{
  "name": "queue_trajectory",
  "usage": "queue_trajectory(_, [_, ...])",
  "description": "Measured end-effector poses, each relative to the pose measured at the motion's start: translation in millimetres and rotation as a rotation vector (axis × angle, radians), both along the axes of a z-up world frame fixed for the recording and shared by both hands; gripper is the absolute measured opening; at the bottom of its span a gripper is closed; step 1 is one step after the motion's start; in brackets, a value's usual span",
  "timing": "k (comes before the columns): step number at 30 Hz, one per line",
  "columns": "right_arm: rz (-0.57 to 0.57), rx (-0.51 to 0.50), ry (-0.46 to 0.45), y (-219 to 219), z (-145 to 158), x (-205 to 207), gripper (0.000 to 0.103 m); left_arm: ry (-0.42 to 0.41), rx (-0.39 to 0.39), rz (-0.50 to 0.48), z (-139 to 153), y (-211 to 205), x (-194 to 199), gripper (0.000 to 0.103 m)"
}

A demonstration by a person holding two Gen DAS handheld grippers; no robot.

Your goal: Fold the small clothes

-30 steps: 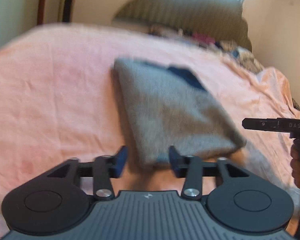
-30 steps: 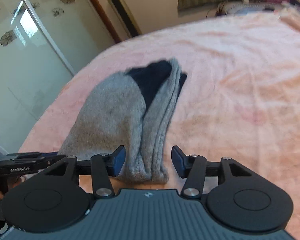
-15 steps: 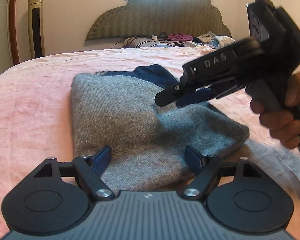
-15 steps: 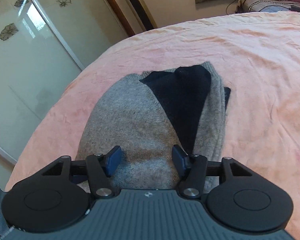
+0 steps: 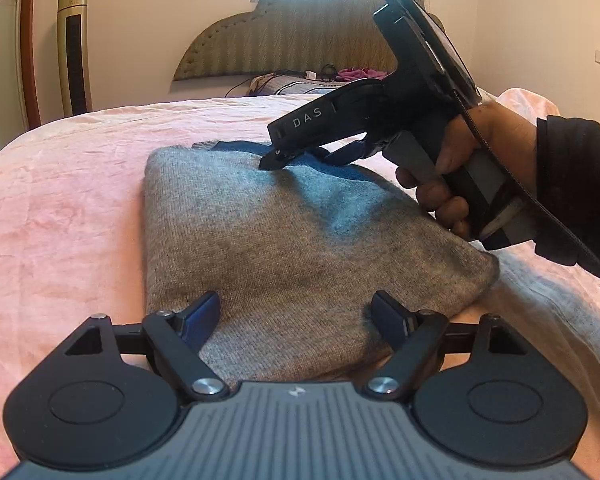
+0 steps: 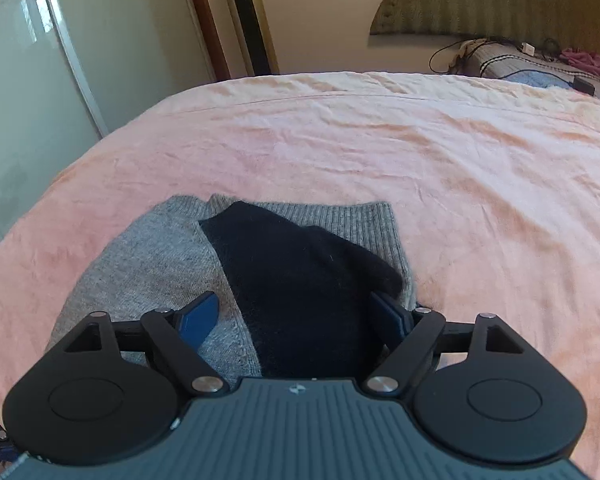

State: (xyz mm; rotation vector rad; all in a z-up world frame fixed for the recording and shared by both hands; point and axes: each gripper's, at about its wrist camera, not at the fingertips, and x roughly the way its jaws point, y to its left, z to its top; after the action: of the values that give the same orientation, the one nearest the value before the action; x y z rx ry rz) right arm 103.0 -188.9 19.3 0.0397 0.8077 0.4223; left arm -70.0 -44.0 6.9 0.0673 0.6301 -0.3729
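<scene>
A folded grey sweater (image 5: 300, 240) lies on the pink bedspread (image 5: 60, 200). My left gripper (image 5: 296, 304) stands open over the sweater's near edge, grey knit between its fingers but not pinched. A person's hand (image 5: 460, 160) holds my right gripper (image 5: 304, 158) tilted down, its tips touching the sweater's far end. In the right wrist view the sweater (image 6: 152, 260) shows a navy part (image 6: 300, 272) folded on top. The jaws of the right gripper (image 6: 296, 308) are opening, with that navy part lying between them unpressed.
The pink bedspread (image 6: 380, 152) stretches wide on all sides of the sweater. A padded headboard (image 5: 300, 48) with loose clothes and cables (image 6: 540, 64) lies at the far end. A gold tower unit (image 6: 248, 16) and a glass sliding door (image 6: 40, 60) stand left.
The right gripper swung in over the sweater's far end, sank onto it and widened its jaws. The left gripper's jaws widened; it shifted along the near edge, then held still.
</scene>
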Motion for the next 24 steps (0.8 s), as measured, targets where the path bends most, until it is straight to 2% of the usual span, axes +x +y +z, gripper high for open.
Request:
queue_trajectory(2, [-0.022, -0.028, 0.011, 4, 8, -4, 0.078, 0.0, -0.001, -0.001, 0, 0, 1, 0.083])
queue_trajectory(4, [-0.051, 0.011, 0.019, 2, 21, -17, 0.073, 0.0, -0.005, 0.001, -2, 1, 1, 0.083])
queue_trajectory(6, [-0.003, 0.084, -0.006, 1, 31, -37, 0.073, 0.0, -0.009, 0.002, -2, 1, 2, 0.083])
queue_trajectory(8, [0.042, 0.094, 0.015, 4, 25, -47, 0.077, 0.0, -0.011, 0.002, -2, 2, 1, 0.083])
queue_trajectory(9, [0.052, 0.06, 0.033, 5, 15, -48, 0.078, 0.0, -0.01, 0.001, -2, 2, 2, 0.083])
queue_trajectory(11, [0.053, 0.042, -0.026, -2, 5, -50, 0.078, -0.004, -0.006, -0.002, -2, 1, 1, 0.083])
queue_trajectory(12, [0.016, 0.074, -0.004, -8, 9, -48, 0.076, -0.008, -0.005, 0.001, 0, 3, -1, 0.083])
queue_trajectory(13, [-0.021, 0.104, 0.021, -15, 16, -46, 0.067, -0.012, -0.008, 0.006, 3, 5, -3, 0.083])
queue_trajectory(14, [-0.046, 0.122, 0.023, -21, 23, -47, 0.062, -0.02, -0.018, 0.012, 8, 9, -6, 0.084])
queue_trajectory(15, [-0.059, 0.14, 0.001, -28, 30, -50, 0.064, -0.043, -0.038, 0.015, 16, 15, -8, 0.084])
queue_trajectory(16, [-0.065, 0.157, -0.024, -36, 36, -53, 0.07, -0.075, -0.059, 0.025, 25, 23, -8, 0.084])
queue_trajectory(18, [-0.1, 0.174, -0.019, -50, 37, -46, 0.077, -0.12, -0.079, 0.08, 40, 37, 5, 0.091])
queue_trajectory(19, [-0.122, 0.177, -0.005, -56, 35, -40, 0.076, -0.122, -0.094, 0.115, 45, 45, 19, 0.094])
queue_trajectory(21, [-0.172, 0.184, 0.025, -65, 26, -21, 0.076, -0.055, -0.152, 0.163, 46, 61, 58, 0.097])
queue_trajectory(24, [-0.209, 0.23, 0.103, -68, 10, 9, 0.076, 0.184, -0.325, 0.241, 27, 91, 129, 0.096])
